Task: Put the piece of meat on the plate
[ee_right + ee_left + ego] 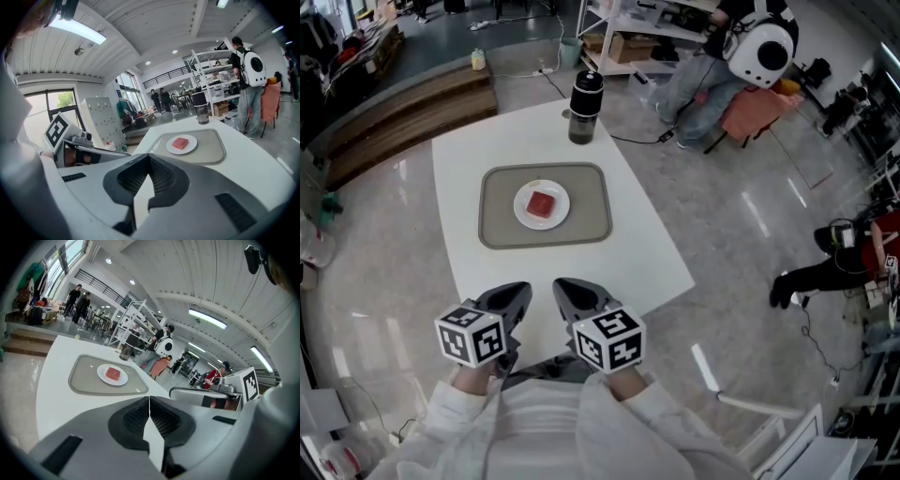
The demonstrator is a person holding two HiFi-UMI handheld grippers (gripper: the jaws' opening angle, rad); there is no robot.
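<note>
Head view: the red square piece of meat (542, 203) already lies on the round white plate (521, 209), on the grey rounded tray (586, 221). The left gripper (518, 296) and the right gripper (568, 292) hang well apart from it.

Left gripper view: jaws clenched on nothing.

Right gripper view: likewise pressed together, empty. I judge that another reach risks shoving the plate. The hands are mostly hidden behind the marker cubes
</note>
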